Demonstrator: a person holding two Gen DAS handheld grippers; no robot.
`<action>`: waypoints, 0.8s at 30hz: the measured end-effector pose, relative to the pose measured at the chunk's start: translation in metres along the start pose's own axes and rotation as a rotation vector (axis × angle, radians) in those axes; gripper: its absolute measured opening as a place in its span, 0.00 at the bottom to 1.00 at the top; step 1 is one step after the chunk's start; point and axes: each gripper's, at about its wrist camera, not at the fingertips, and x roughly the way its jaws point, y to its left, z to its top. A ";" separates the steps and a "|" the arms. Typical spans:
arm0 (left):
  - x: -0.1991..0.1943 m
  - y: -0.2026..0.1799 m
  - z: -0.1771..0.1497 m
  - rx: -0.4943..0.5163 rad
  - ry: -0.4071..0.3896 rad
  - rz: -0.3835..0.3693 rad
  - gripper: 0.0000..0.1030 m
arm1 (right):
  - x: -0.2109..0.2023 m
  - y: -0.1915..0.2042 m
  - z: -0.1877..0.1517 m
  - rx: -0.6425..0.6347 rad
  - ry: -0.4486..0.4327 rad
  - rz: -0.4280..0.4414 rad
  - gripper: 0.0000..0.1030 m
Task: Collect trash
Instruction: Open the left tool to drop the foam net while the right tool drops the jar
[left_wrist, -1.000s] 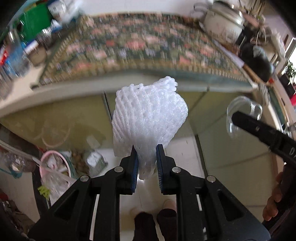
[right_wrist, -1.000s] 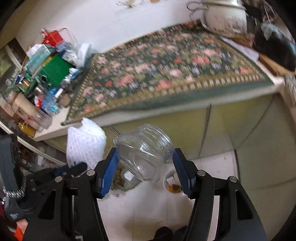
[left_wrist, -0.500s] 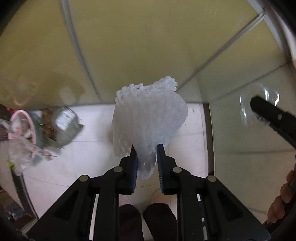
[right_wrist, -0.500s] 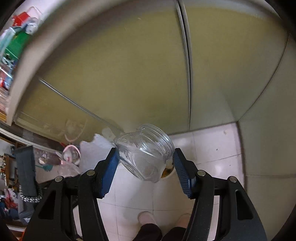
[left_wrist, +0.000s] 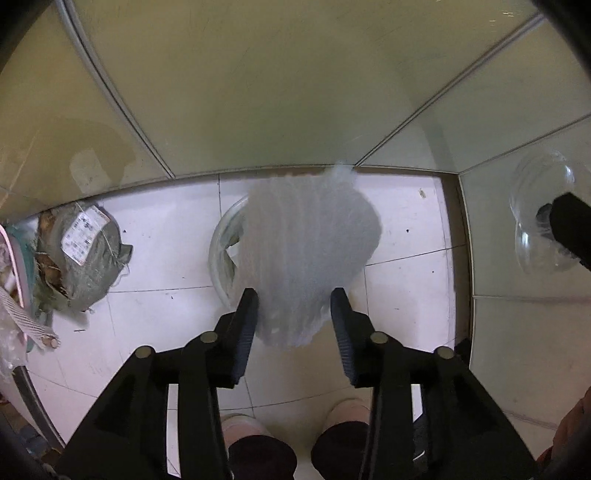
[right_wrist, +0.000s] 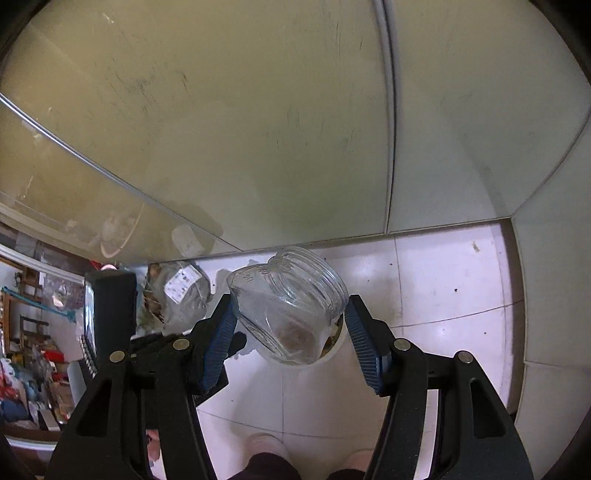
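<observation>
So this looked like the drop-off step of the trash run. The left gripper (left_wrist: 293, 314) pointed steeply down at the floor, and its jaws were opening with the white foam net sleeve (left_wrist: 306, 254) between them. The pads no longer seemed to press on it, and it was blurred, so I'd say it was already slipping free. Right underneath sat the round bin (left_wrist: 221, 251), on the white tiled floor (left_wrist: 155, 321) close to the foot of the cabinet doors (left_wrist: 258, 81); only its left rim showed past the foam.

The right gripper (right_wrist: 290, 328) was clamped on a clear glass jar (right_wrist: 288, 306), tilted with its threaded mouth up and to the right, some brown residue at the bottom. It hung over that same bin's rim (right_wrist: 338, 350).

My guess for the next move: let the foam fall clear, pull the left hand aside, then release the jar low so the glass doesn't crack.

The foam itself was a soft, ribbed mesh, puffy and light.
</observation>
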 end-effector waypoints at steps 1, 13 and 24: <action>0.003 0.003 0.001 -0.006 0.001 -0.006 0.41 | 0.004 -0.001 0.001 -0.002 0.003 0.001 0.55; -0.025 0.034 -0.014 -0.063 -0.067 0.049 0.50 | 0.037 0.016 0.004 -0.044 0.047 0.036 0.55; -0.136 0.023 -0.009 -0.096 -0.181 0.053 0.50 | -0.002 0.038 0.014 -0.081 0.102 0.057 0.61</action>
